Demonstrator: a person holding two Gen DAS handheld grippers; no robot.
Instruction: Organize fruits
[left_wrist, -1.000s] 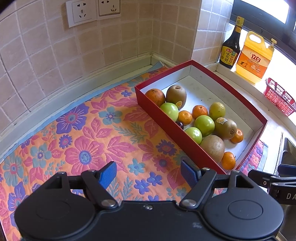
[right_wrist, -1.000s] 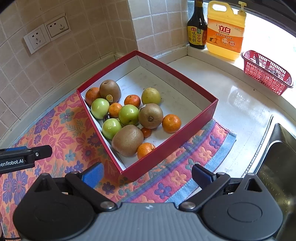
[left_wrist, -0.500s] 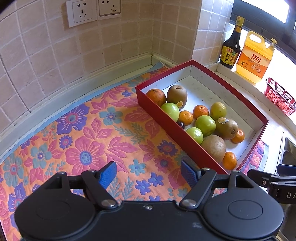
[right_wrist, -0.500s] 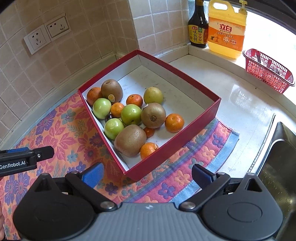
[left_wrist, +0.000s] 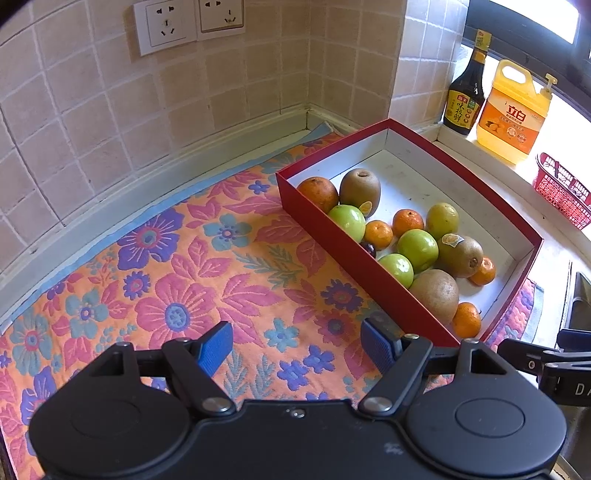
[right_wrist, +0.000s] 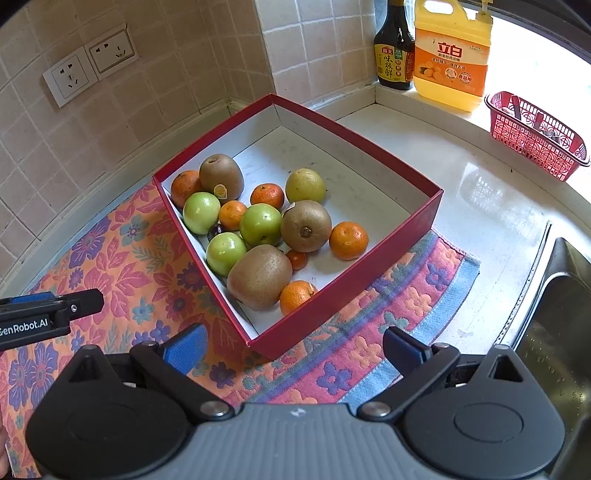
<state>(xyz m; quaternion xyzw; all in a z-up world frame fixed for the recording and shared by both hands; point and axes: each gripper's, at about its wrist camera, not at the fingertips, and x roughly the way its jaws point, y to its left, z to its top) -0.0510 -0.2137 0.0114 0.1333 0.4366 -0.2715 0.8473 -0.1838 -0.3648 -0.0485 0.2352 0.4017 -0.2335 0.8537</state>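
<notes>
A red box (right_wrist: 384, 258) (left_wrist: 321, 230) with a white inside holds mixed fruit: brown kiwis (right_wrist: 260, 277) (left_wrist: 360, 188), green apples (right_wrist: 260, 224) (left_wrist: 417, 244), several small oranges (right_wrist: 348, 240) (left_wrist: 466, 319), a yellow-green fruit (right_wrist: 306, 185) and a dark plum (right_wrist: 216, 230). My left gripper (left_wrist: 297, 349) hovers open over the floral mat (left_wrist: 166, 273), left of the box, with nothing between its blue pads. My right gripper (right_wrist: 293, 349) is open above the box's near corner, empty too. Each gripper's tip shows at the edge of the other's view.
A soy sauce bottle (right_wrist: 394, 48) and an orange detergent jug (right_wrist: 452, 55) stand on the window sill. A red plastic basket (right_wrist: 535, 136) sits on the white counter (right_wrist: 480, 206). A steel sink (right_wrist: 554, 314) lies at the right. Wall sockets (left_wrist: 188, 22) are on the tiled wall.
The right wrist view has shifted slightly, so the box sits a little further right in it. The left view and both grippers' jaws look unchanged.
</notes>
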